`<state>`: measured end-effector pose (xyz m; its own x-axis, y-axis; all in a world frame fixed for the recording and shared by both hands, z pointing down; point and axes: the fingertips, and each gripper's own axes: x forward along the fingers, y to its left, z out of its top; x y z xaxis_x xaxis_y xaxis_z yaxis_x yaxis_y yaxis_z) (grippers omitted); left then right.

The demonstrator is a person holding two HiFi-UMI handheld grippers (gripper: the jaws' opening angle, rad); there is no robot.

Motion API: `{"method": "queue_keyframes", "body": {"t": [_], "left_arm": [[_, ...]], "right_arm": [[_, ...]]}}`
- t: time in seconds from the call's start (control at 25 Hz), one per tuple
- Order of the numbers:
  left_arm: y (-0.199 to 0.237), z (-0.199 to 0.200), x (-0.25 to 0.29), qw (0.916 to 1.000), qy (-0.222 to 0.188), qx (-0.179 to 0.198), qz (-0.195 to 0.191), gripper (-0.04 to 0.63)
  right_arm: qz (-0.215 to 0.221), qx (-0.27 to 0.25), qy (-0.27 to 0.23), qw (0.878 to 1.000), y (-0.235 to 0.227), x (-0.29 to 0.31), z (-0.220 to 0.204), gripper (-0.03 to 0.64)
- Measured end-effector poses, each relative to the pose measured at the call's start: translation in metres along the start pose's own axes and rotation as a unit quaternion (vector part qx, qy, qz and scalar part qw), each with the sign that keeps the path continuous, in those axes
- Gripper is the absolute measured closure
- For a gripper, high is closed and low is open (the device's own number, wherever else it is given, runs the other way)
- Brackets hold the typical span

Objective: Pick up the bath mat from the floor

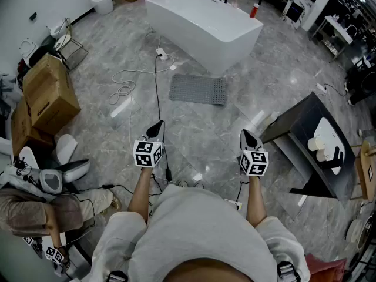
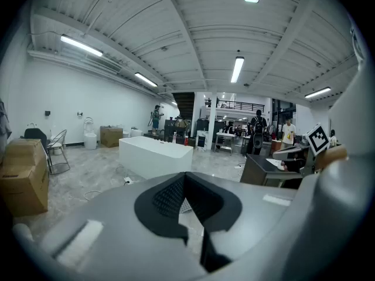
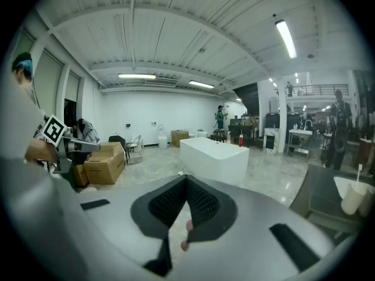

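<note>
Holding the left gripper (image 1: 155, 129) and the right gripper (image 1: 248, 138) out in front, side by side above the grey floor (image 1: 111, 51), both keeping jaws pressed together and pinching nothing. Spotting the dark bath mat (image 1: 198, 90) lying flat on the floor further ahead, just beside the white bathtub (image 1: 202, 25), well apart from both grippers. Also noticing a black cable (image 1: 157, 81) running from the tub toward the left gripper.

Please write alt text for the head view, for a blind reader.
A grey bath mat lies on the floor beside a white bathtub; nearer, a person holds the left hand-held gripper and right hand-held gripper, both shut.
</note>
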<state>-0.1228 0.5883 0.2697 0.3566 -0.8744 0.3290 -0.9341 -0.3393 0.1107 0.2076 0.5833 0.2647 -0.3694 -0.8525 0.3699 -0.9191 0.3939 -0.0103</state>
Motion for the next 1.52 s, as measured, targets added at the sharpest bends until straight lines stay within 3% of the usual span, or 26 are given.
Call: {"method": "queue_keyframes", "body": {"t": [1.08, 1.2, 1.28, 1.32, 1.52], "left_arm": [[-0.024, -0.004, 0.001, 1.0000, -0.004, 0.008, 0.000, 0.584], [-0.031, -0.006, 0.001, 0.9999, -0.004, 0.005, -0.012, 0.580], [-0.039, -0.012, 0.004, 0.9996, 0.004, -0.003, -0.028, 0.434], [-0.043, -0.014, 0.005, 0.9993, 0.007, -0.005, -0.036, 0.393], [-0.055, -0.020, 0.007, 0.9991, 0.012, -0.004, -0.039, 0.348]], "right_arm": [[0.008, -0.004, -0.024, 1.000, -0.013, -0.007, 0.003, 0.603], [0.028, 0.002, -0.034, 0.999, -0.009, -0.009, 0.003, 0.601], [0.056, 0.006, -0.036, 0.998, -0.003, -0.010, 0.001, 0.453], [0.065, 0.004, -0.035, 0.997, -0.001, -0.010, 0.000, 0.429], [0.072, -0.007, -0.032, 0.997, -0.002, -0.011, -0.003, 0.376]]}}
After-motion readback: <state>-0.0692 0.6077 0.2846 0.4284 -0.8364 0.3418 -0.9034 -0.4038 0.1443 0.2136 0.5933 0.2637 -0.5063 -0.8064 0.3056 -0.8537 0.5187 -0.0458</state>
